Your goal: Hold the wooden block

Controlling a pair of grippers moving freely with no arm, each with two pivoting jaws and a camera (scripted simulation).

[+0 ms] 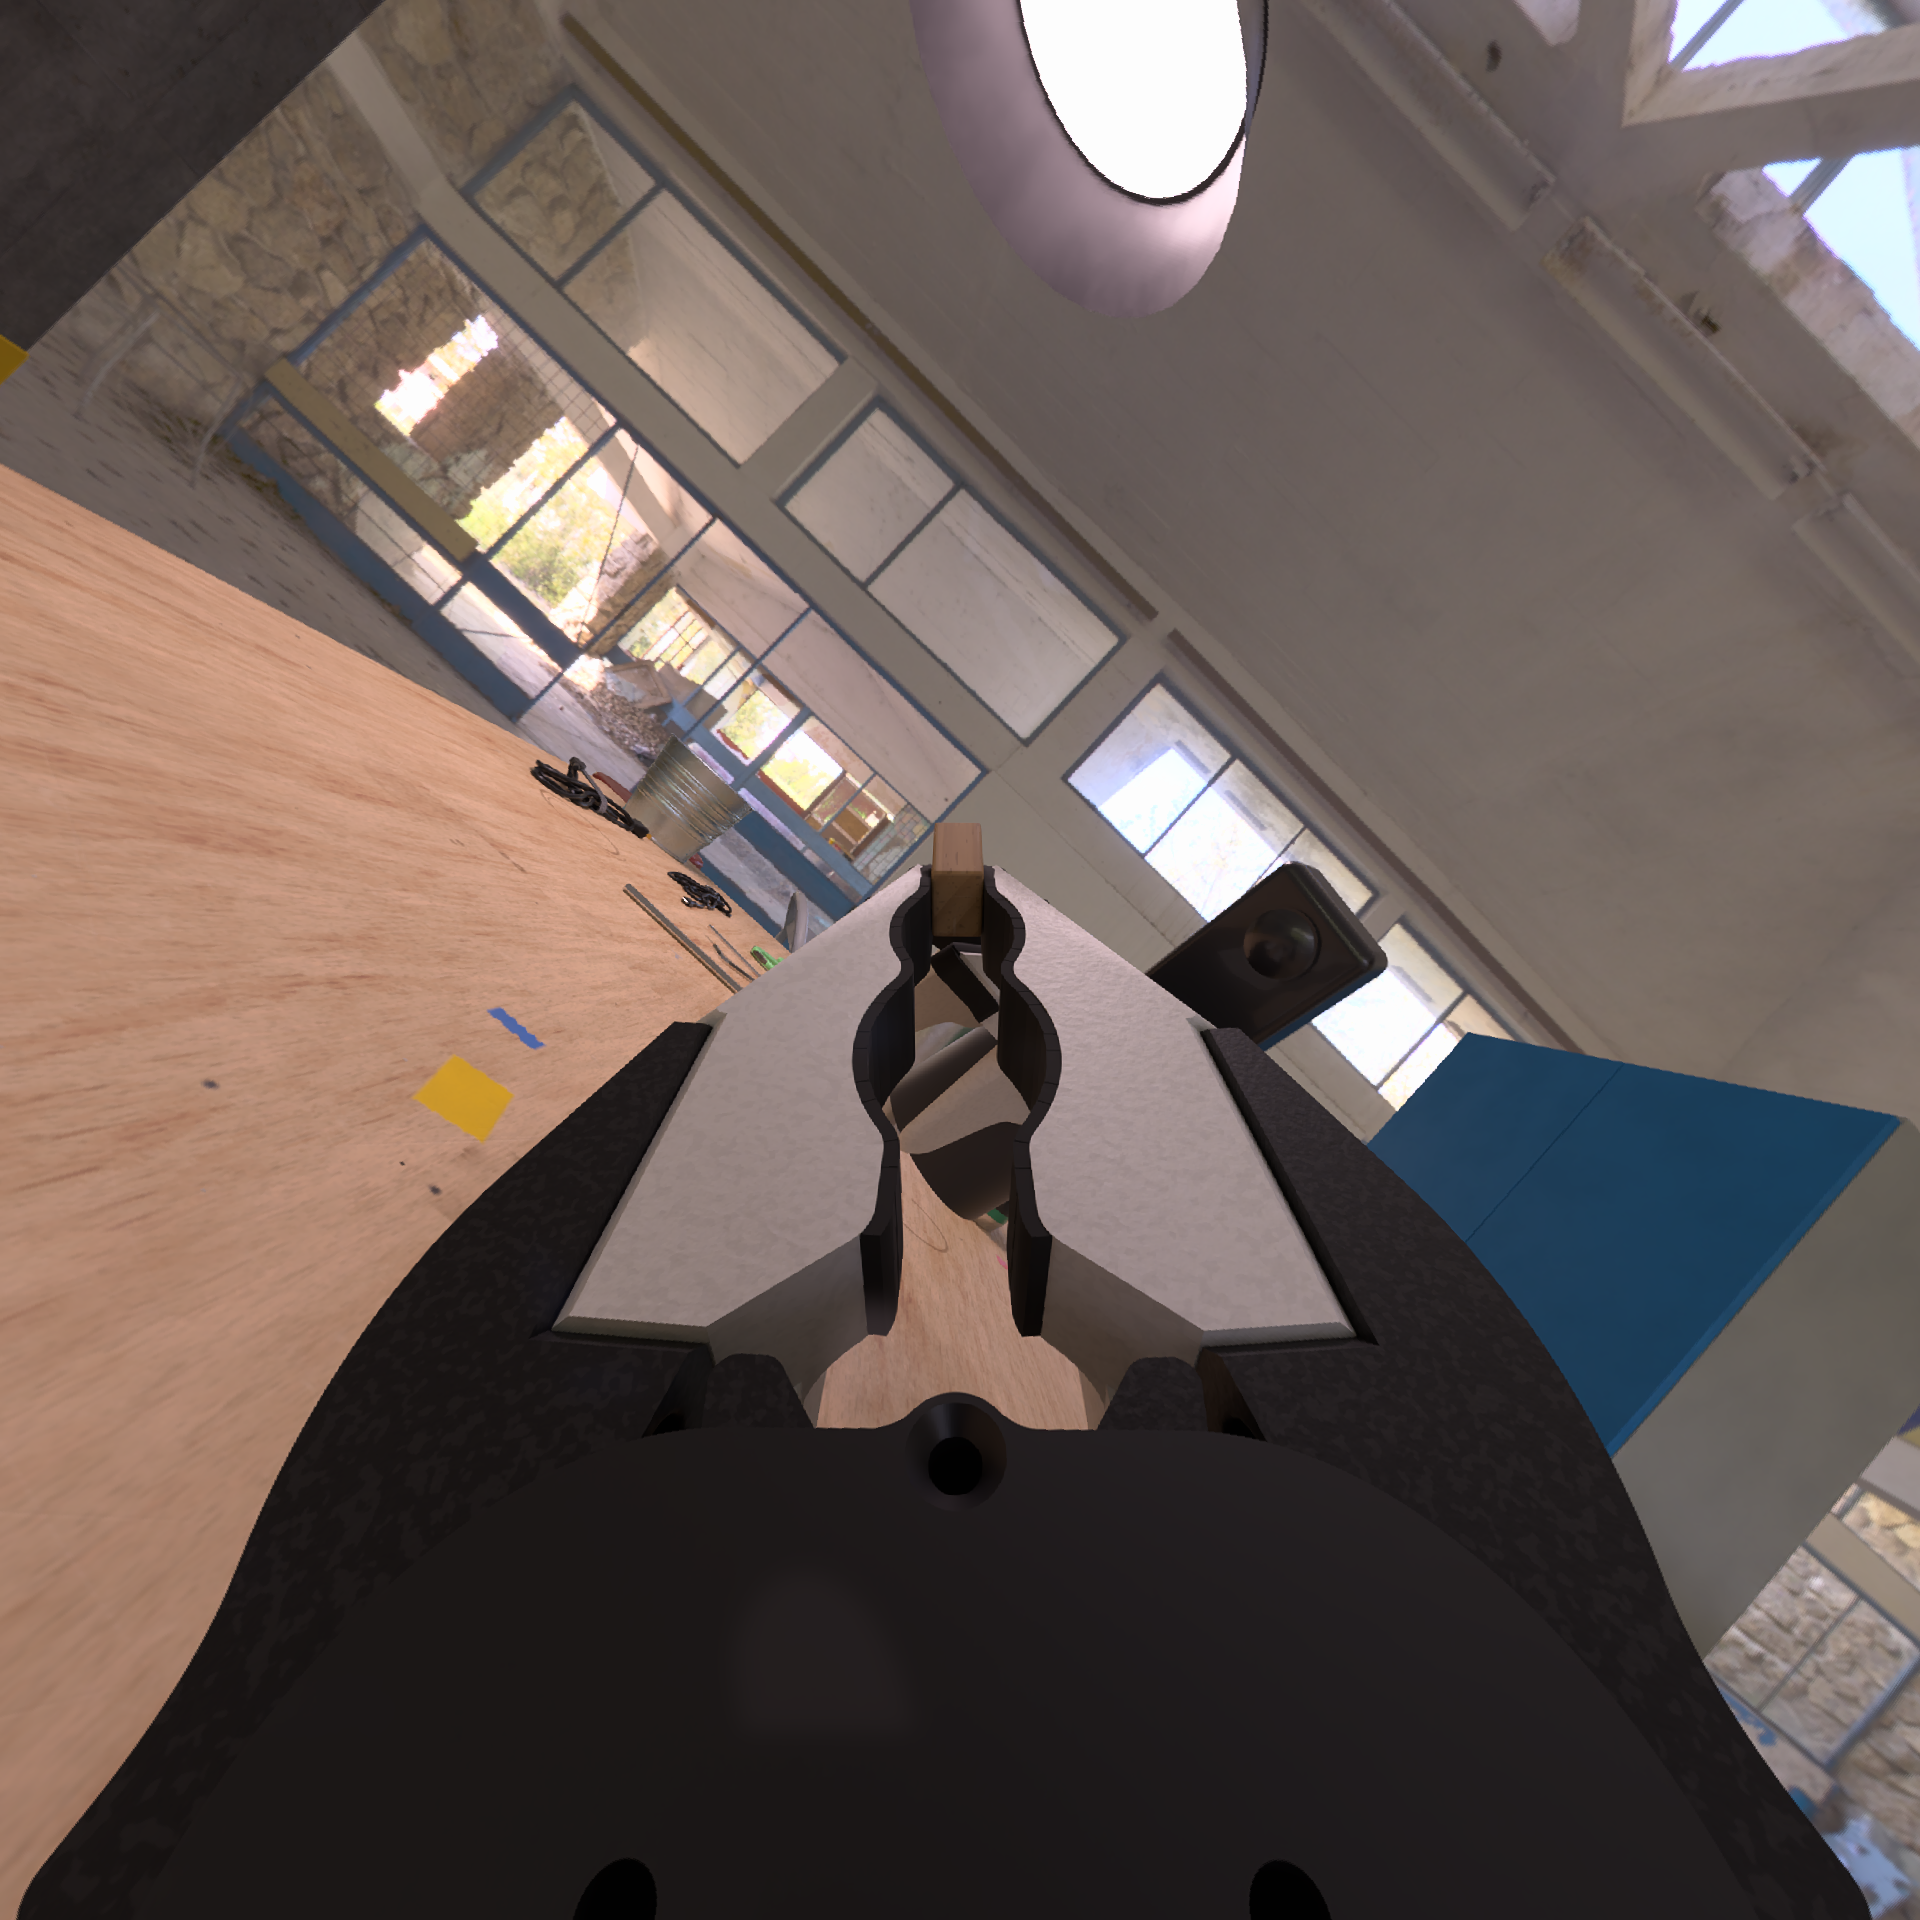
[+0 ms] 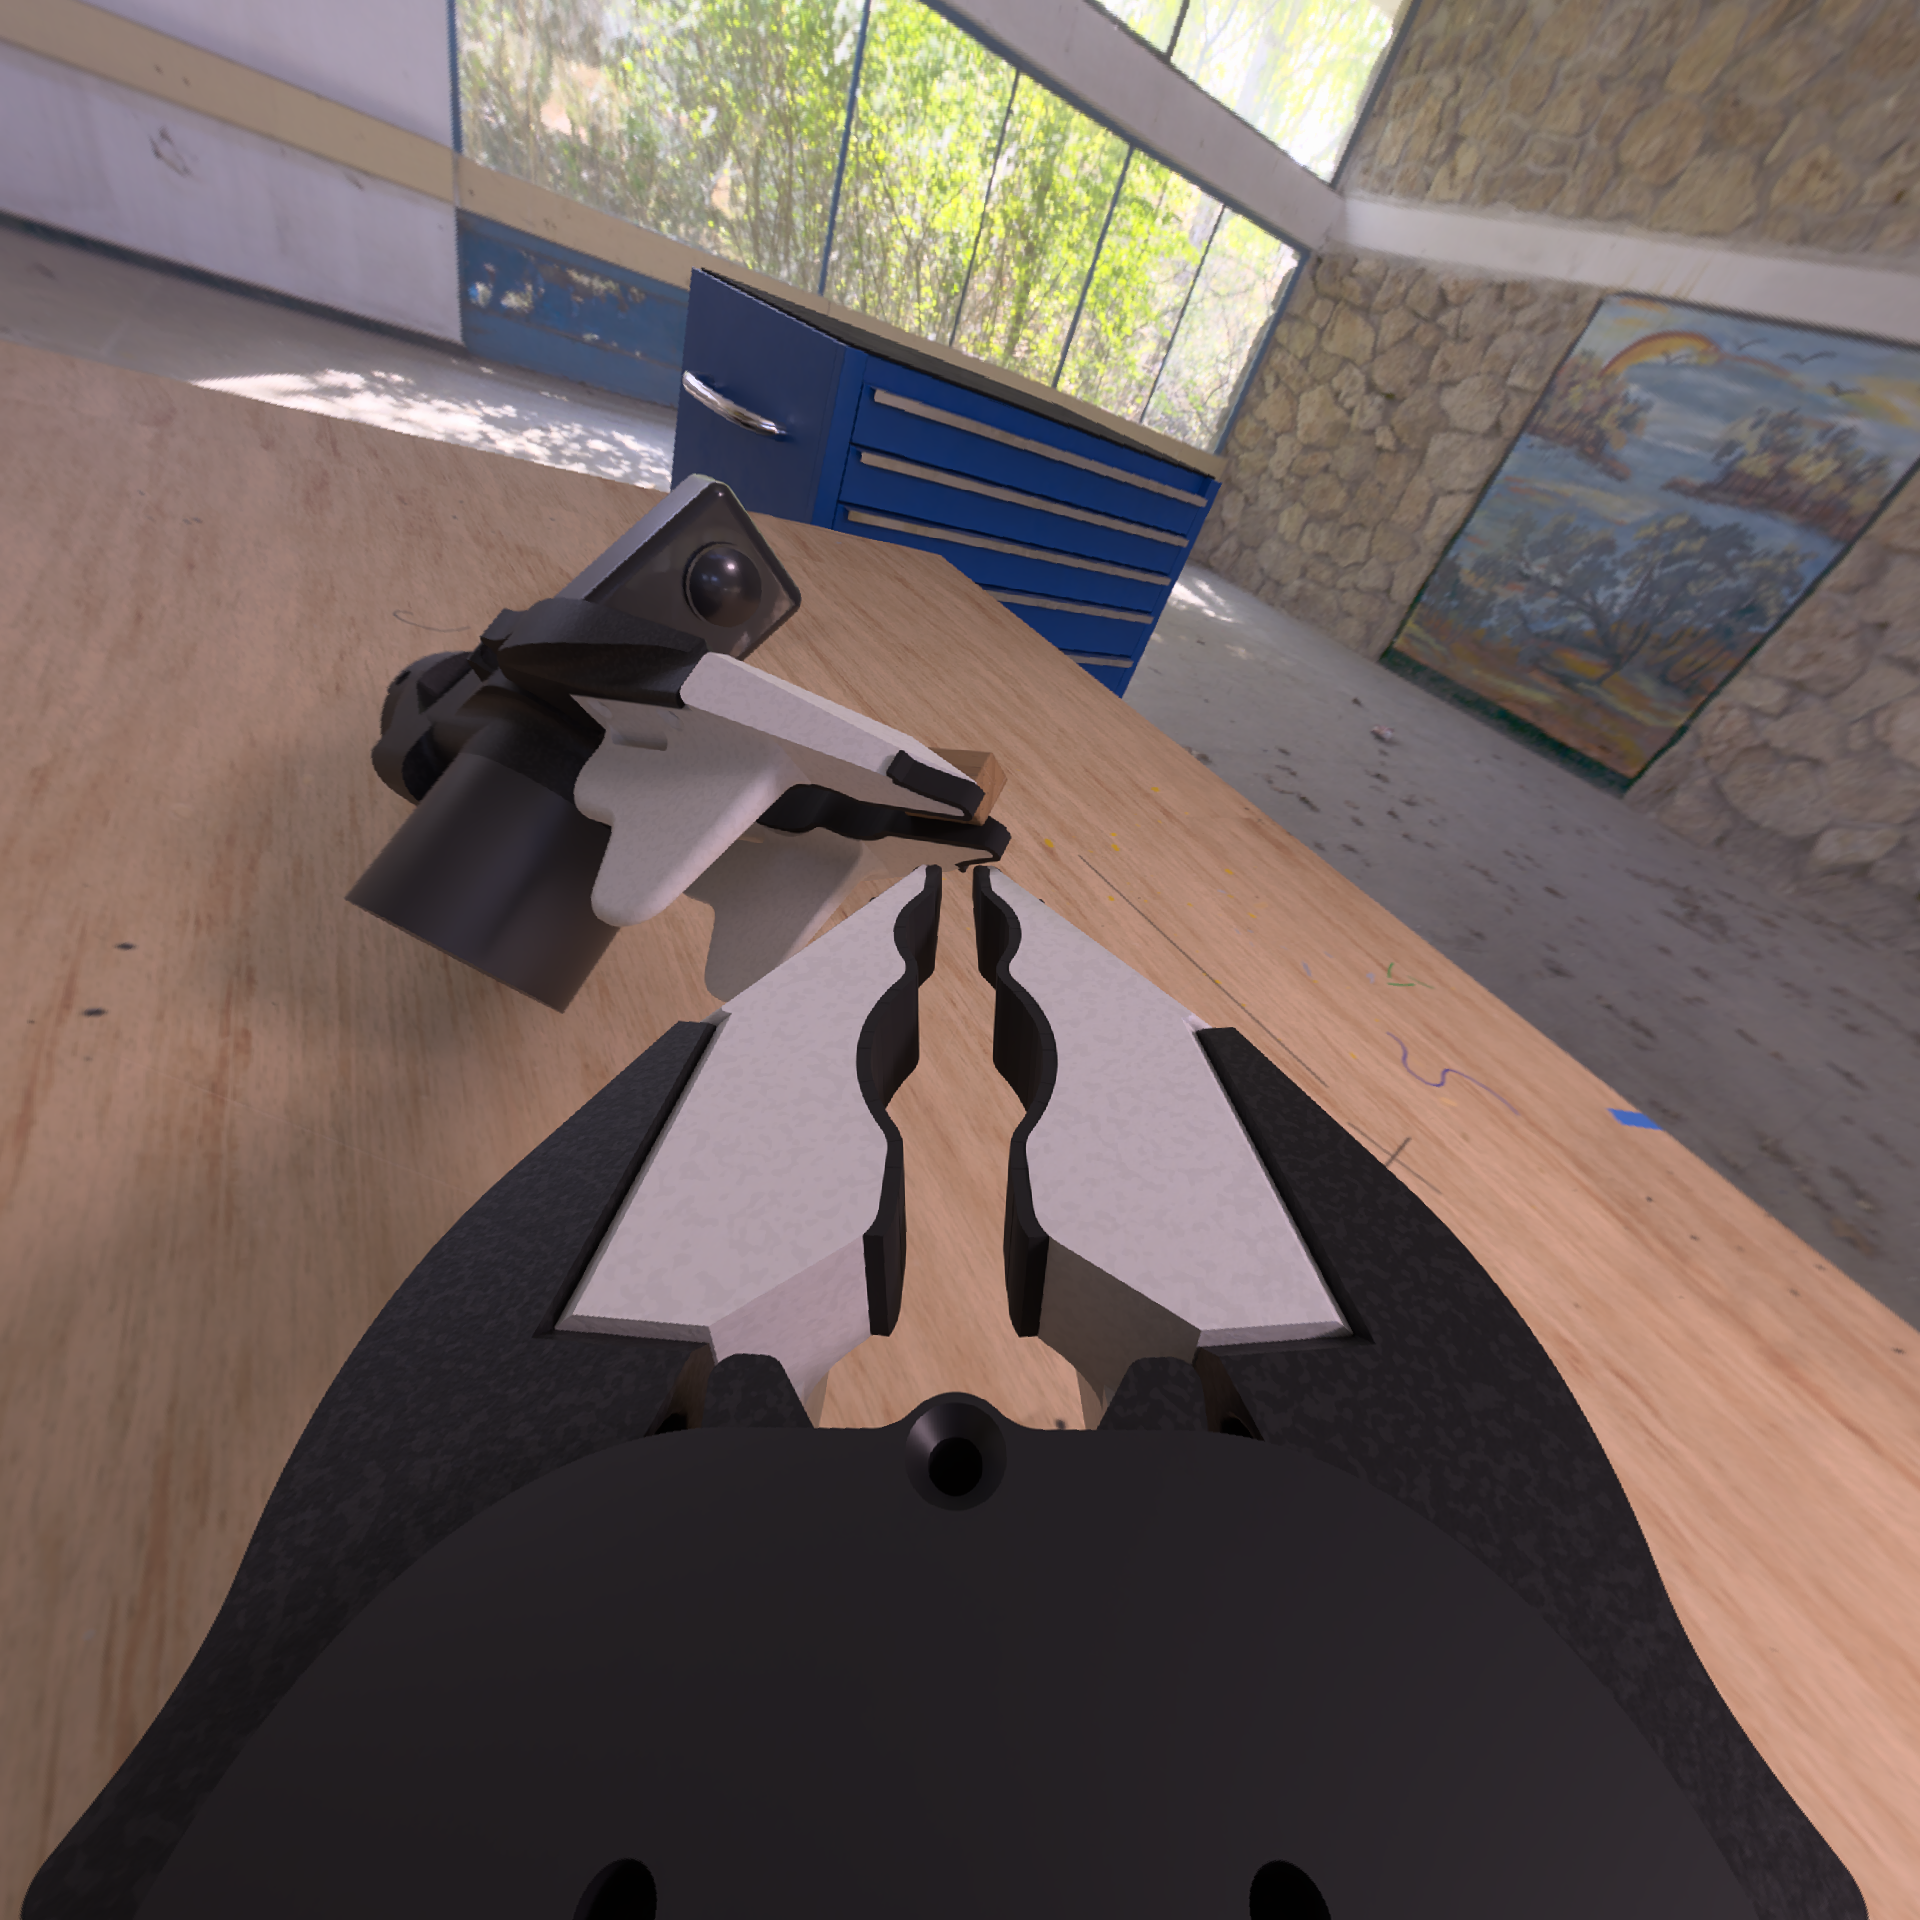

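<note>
My left gripper [image 1: 957, 883] is shut on a small light wooden block [image 1: 957, 878] that sticks out past its fingertips, held above the wooden table [image 1: 208, 831]. In the right wrist view the left gripper [image 2: 961, 805] is tilted over the table [image 2: 260, 1091], with the block [image 2: 987, 774] showing at its tips. My right gripper [image 2: 956, 881] has its tips just below and in front of the left gripper's tips. Its jaws stand a narrow gap apart with nothing between them. Its camera housing [image 1: 1273, 951] shows behind the left fingers.
A metal bucket [image 1: 691, 800], black clumps [image 1: 582, 795], a thin metal strip [image 1: 675, 945], a yellow patch [image 1: 464, 1096] and blue tape [image 1: 516, 1027] are on the far table. A blue drawer cabinet [image 2: 987, 499] stands beyond the table's edge [image 2: 1558, 1122].
</note>
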